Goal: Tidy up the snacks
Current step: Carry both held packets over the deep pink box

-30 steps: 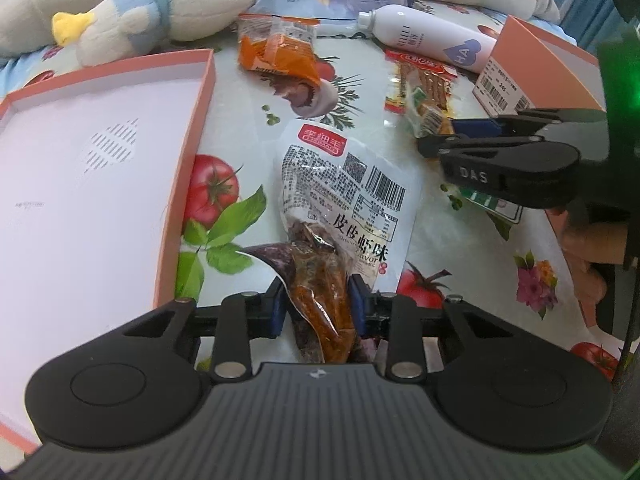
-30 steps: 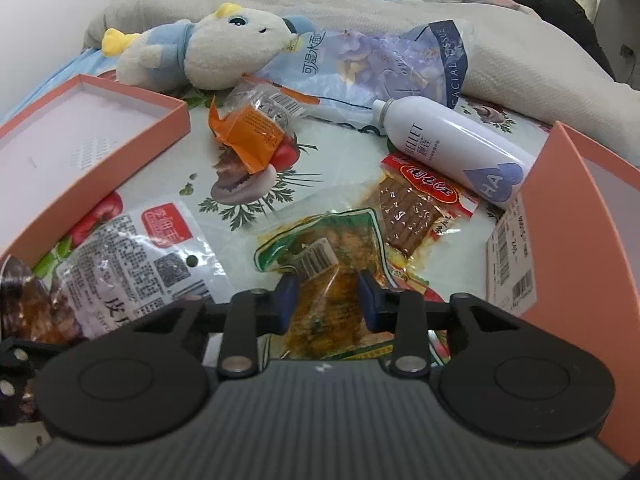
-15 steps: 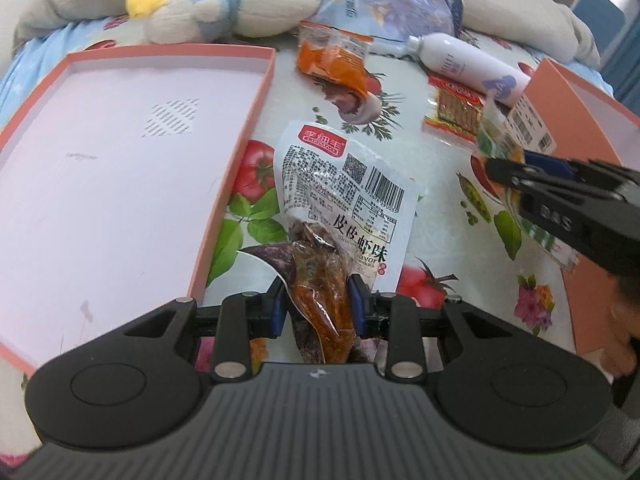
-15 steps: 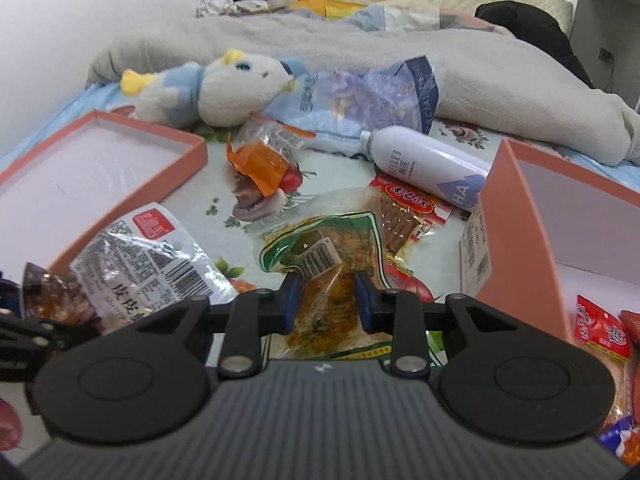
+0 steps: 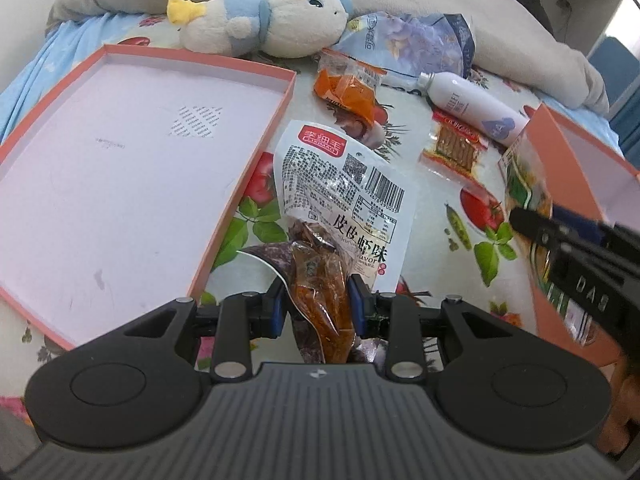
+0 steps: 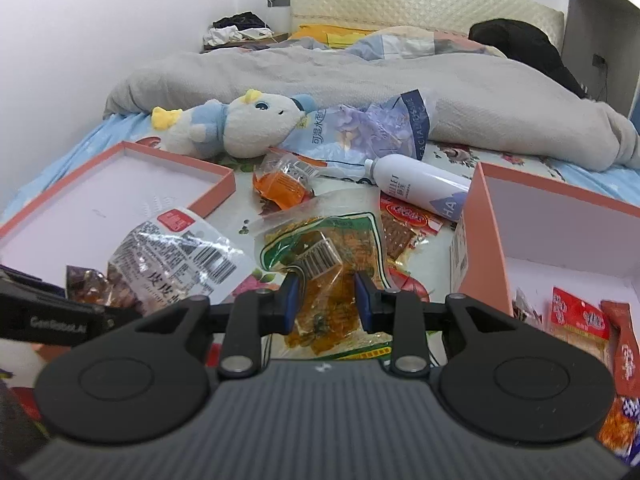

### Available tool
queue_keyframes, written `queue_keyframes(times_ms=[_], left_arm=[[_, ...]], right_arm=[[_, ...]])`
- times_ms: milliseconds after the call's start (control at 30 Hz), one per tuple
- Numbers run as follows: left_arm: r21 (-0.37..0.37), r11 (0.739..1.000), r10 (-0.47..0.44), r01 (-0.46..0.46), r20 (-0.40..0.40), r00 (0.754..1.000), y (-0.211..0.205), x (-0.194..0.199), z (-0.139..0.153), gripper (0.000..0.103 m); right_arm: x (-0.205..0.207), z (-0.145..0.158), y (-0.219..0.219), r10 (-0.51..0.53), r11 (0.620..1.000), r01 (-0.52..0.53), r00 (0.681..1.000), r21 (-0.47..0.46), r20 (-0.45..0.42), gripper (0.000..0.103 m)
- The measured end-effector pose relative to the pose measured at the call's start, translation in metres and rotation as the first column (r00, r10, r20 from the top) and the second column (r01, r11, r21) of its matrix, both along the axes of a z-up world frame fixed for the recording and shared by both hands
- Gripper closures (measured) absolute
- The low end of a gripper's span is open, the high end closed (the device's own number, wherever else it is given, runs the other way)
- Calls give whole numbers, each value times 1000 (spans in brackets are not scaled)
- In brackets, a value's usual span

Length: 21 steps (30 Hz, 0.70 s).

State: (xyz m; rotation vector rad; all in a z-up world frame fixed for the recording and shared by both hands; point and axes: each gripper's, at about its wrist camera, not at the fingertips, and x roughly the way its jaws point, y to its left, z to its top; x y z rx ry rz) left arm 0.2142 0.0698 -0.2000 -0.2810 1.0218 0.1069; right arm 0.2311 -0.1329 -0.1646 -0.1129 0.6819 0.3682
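Both snack packets have come up off the bed. The left gripper [image 5: 316, 300] has lifted the white-labelled packet [image 5: 340, 196] beside the shallow pink tray [image 5: 240, 184], and the right gripper [image 6: 326, 300] has carried the green-edged packet [image 6: 320, 248] toward the deep pink box [image 6: 484, 232].

White snack packet [image 5: 344, 184]: black "皮皮虾味" at its 6 o'clock end. White bottle [image 6: 420, 184]: "HA" on blue heart. Right gripper [image 5: 532, 220]: "DAS". Blue tissue pack [image 6: 372, 128]: "FACIAL TISSUE" at 3 o'clock edge.
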Motion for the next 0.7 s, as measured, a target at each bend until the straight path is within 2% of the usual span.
queue_keyframes(times_ms=[267,567,700], left_arm=[[-55,998,1,2,58,998,-14,-9,23,67],[-61,998,-13,21,135,991,-29,-10,62,67],[-27,999,-40,46,186,982,-41,-7,89,67]], right_arm=[[-18,21,-6,-8,999,8,1000,32,-22,70],[-22,51,-19,-26,997,27,1000,67,-12,70],[-26,71,-22,-23,997,21,999,69,26,70]])
